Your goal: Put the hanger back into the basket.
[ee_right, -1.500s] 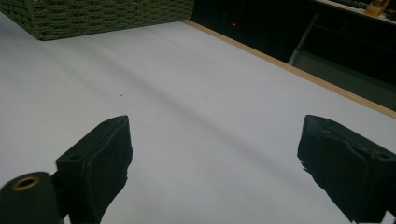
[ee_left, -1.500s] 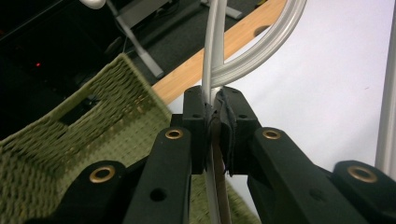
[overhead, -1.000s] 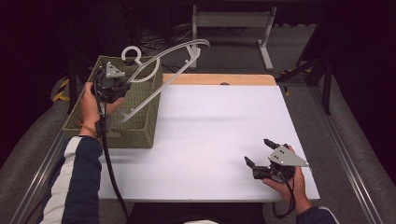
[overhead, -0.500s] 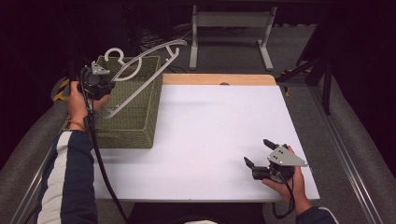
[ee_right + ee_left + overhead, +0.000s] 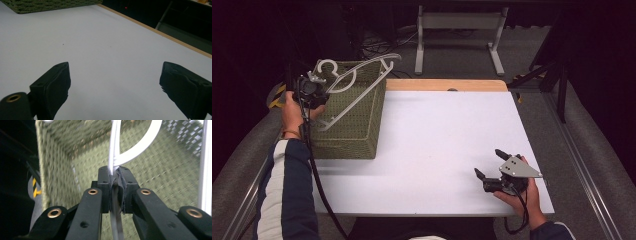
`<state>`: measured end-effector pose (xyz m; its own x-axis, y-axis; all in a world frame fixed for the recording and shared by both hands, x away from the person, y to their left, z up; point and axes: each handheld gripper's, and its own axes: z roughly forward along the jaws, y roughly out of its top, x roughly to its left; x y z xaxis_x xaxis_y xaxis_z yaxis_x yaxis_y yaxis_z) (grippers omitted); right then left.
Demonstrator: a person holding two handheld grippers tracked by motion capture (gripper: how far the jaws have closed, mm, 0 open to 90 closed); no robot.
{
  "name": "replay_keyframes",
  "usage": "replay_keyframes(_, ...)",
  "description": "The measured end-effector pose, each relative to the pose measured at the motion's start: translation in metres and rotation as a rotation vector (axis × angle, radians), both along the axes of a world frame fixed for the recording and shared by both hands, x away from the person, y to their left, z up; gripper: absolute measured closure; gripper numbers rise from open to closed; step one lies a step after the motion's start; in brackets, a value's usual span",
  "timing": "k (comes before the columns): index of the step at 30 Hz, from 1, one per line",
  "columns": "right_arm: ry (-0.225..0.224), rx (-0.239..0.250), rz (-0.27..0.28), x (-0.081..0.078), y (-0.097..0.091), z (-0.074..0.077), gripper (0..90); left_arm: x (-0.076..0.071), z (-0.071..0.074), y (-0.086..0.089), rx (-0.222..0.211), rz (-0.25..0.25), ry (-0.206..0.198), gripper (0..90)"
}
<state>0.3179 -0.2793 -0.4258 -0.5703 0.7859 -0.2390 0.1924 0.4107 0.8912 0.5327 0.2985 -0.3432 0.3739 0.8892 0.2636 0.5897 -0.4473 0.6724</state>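
White plastic hanger (image 5: 354,82) — clamped near its hook between the pads (image 5: 120,185) of the left gripper (image 5: 313,90), jaws closed tight on the thin neck. In the left gripper view the hanger's arms (image 5: 140,147) rise away toward twelve o'clock, with the woven wall behind them. From the high view the hanger lies tilted across the open top of the green woven basket (image 5: 357,132), its hook at ten o'clock of the basket and its far shoulder past the rim at one o'clock. Basket stands at the table's (image 5: 437,140) nine o'clock edge. Right gripper (image 5: 492,167) — jaws spread wide, nothing between them — sits low over bare table at five o'clock, well apart from the basket.
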Motion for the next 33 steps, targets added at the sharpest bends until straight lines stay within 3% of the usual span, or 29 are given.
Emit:
replay_keyframes(3,0.001,-0.001,0.002,0.0,0.0,0.0,10.4,-0.001,-0.009,0.011,-0.001,0.025,0.035,81.5)
replay_keyframes(7,0.0,-0.004,0.002,0.0,0.001,0.0,10.5,-0.005,-0.012,0.016,-0.039,0.032,0.008,80.8)
replay_keyframes(10,-0.005,-0.002,-0.008,-0.001,0.001,0.0,10.6,-0.006,-0.011,0.016,-0.038,0.033,-0.011,80.3)
replay_keyframes(14,-0.003,0.005,-0.011,-0.001,-0.001,0.001,10.6,-0.009,-0.007,0.014,-0.058,0.032,-0.045,68.6)
replay_keyframes(18,-0.004,-0.001,-0.003,-0.001,0.0,0.0,10.6,-0.018,-0.003,0.008,-0.119,-0.026,-0.095,59.2)
replay_keyframes(22,-0.005,-0.003,-0.001,-0.001,0.0,0.0,10.6,-0.031,0.002,-0.002,-0.169,-0.082,-0.175,47.8)
replay_keyframes(27,-0.007,-0.004,-0.003,-0.002,0.001,0.0,10.6,-0.05,0.005,-0.012,-0.212,-0.137,-0.259,32.3)
replay_keyframes(33,-0.003,-0.008,-0.005,-0.001,0.002,-0.001,10.6,-0.066,0.007,-0.022,-0.256,-0.196,-0.321,21.2)
